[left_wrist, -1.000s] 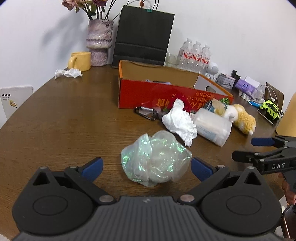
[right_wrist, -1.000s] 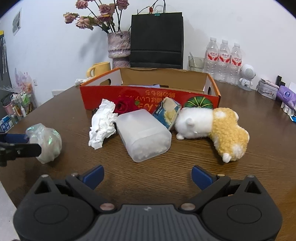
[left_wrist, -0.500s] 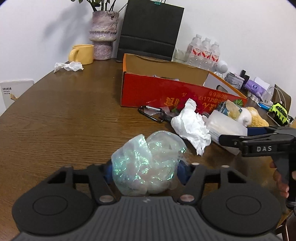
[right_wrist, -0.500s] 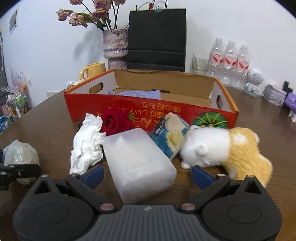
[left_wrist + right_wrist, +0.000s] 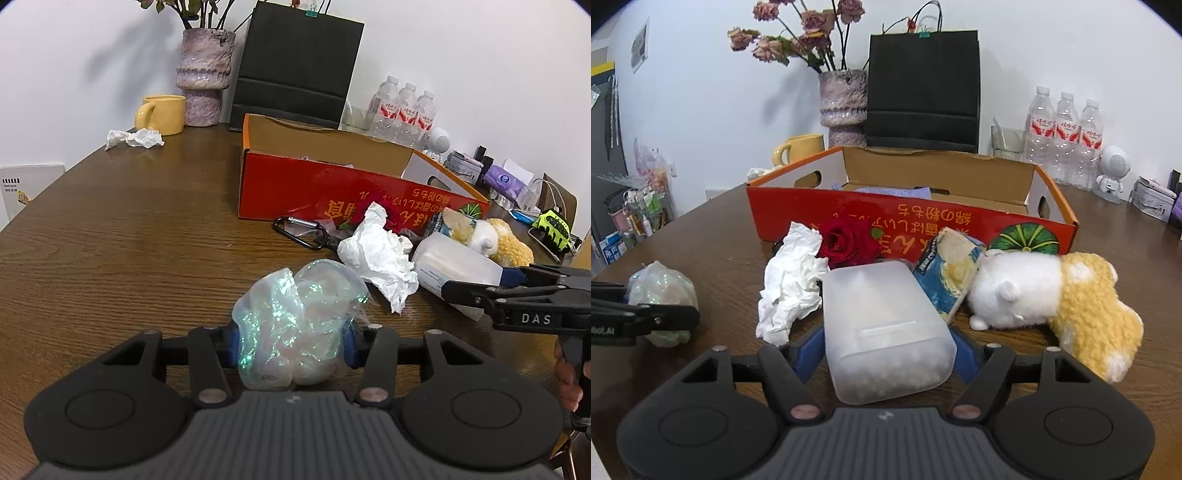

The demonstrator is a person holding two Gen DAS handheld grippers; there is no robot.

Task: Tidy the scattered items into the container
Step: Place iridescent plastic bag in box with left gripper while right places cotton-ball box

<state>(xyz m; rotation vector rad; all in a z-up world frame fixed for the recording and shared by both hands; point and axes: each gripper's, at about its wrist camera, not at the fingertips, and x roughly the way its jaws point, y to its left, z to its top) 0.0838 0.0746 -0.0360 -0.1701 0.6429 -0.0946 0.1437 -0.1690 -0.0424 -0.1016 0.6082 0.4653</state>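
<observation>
My left gripper [image 5: 291, 343] is closing, and its blue pads press both sides of an iridescent plastic wad [image 5: 291, 317] on the brown table. My right gripper [image 5: 886, 354] is closing too, its pads against the sides of a translucent plastic container [image 5: 882, 325] that lies on its side. The red cardboard box [image 5: 912, 221] stands open behind them. In front of the box lie a crumpled white tissue [image 5: 790, 284], a red rose [image 5: 846, 240], a blue snack packet [image 5: 949, 273], a white and yellow plush toy [image 5: 1052, 291] and a black carabiner [image 5: 299, 229].
Along the back wall stand a yellow mug [image 5: 162, 114], a purple vase [image 5: 205, 74], a black paper bag [image 5: 295, 66] and water bottles [image 5: 402, 110]. Another crumpled tissue [image 5: 135, 138] lies near the mug. Small items crowd the far right of the table.
Both grippers moved forward. The left jaws closed from wide open onto the plastic wad. The right jaws stayed wide until half a second ago, then closed onto the container.
</observation>
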